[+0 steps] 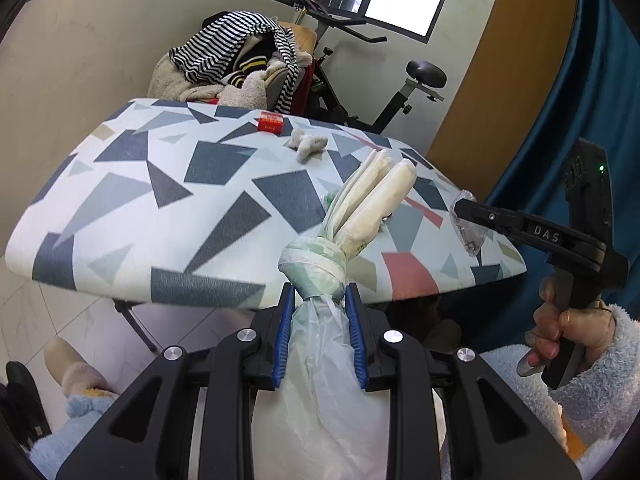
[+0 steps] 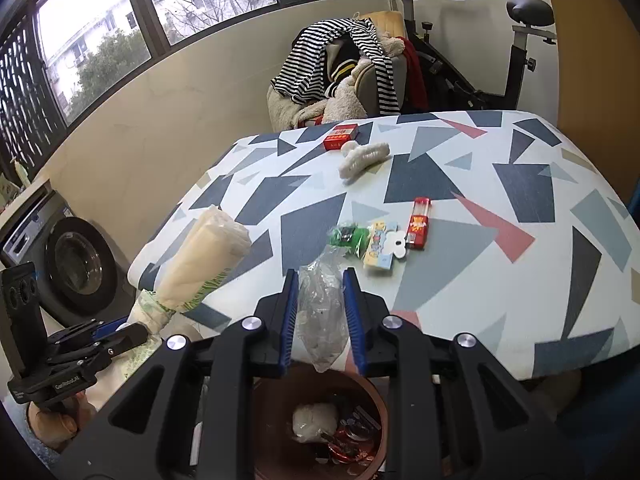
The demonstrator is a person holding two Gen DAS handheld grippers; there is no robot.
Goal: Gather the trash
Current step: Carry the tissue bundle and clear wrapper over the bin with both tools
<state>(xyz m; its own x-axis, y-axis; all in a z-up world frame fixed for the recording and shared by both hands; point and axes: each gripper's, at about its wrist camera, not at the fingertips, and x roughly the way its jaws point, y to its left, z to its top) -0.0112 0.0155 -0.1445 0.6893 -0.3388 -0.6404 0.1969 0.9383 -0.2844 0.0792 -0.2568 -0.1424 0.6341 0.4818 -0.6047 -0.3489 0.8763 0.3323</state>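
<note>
Left gripper (image 1: 320,300) clamps knotted pale-green bag (image 1: 316,264); right gripper (image 2: 322,280) clamps crumpled clear wrapper (image 2: 320,300).

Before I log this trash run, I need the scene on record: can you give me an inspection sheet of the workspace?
Surface: patterned table, mostly bare.
Job's things: brown bin below the table edge, trash inside; clear wrapper; bagged bundle.
Clutter: red box, white fluffy item, red tube, green packet, card.
Grippers: right gripper shut on the wrapper; left gripper shut on the bundle.
Cables: nothing seen.
Surroundings: exercise bike, clothes-piled chair, washing machine.
</note>
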